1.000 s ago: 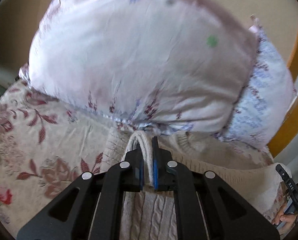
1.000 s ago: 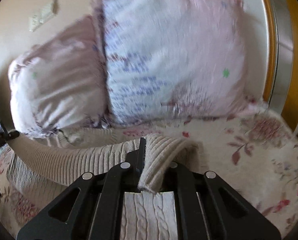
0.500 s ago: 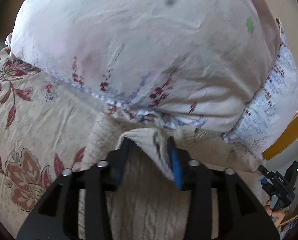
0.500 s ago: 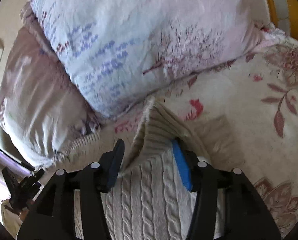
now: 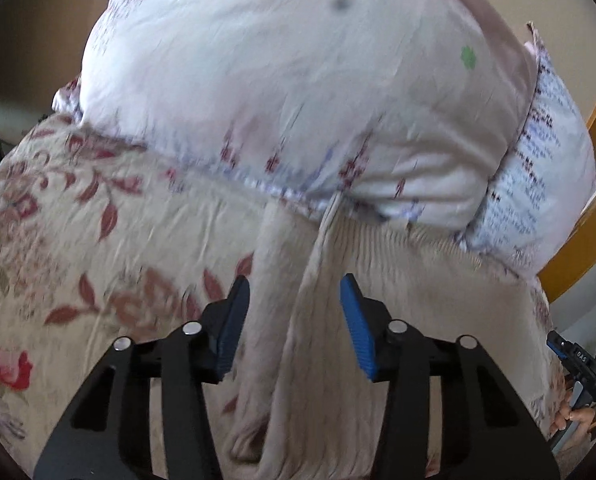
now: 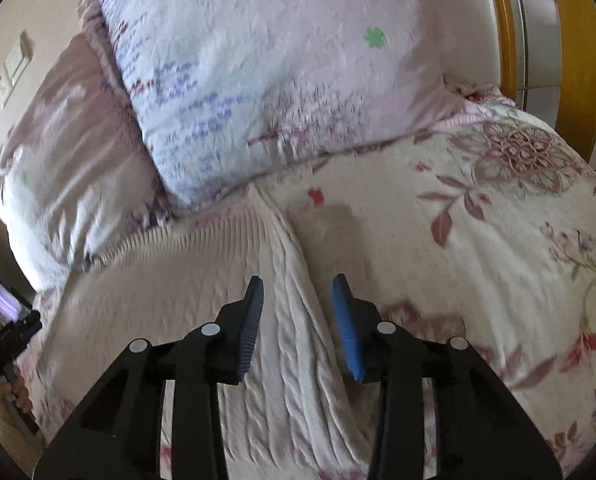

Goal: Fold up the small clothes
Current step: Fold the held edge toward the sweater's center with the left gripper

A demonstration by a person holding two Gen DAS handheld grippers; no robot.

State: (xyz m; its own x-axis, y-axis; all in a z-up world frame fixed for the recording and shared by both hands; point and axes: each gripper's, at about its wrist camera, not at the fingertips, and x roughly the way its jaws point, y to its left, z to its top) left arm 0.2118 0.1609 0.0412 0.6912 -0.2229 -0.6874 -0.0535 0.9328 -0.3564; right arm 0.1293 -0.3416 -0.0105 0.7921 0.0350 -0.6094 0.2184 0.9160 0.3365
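Both my left tongs point(image 5: 294, 324) and right tongs point(image 6: 298, 320) stand open, having just released the cream cable-knit sweater point(image 6: 290, 336); it lies on the bed beneath them, running ahead toward the pillows.

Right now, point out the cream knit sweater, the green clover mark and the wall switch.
cream knit sweater point(image 6: 294, 344), right wrist view, cable-knit panel.
green clover mark point(image 6: 375, 37), right wrist view, centre of the print on the pillow.
wall switch point(image 6: 13, 68), right wrist view, plate face.
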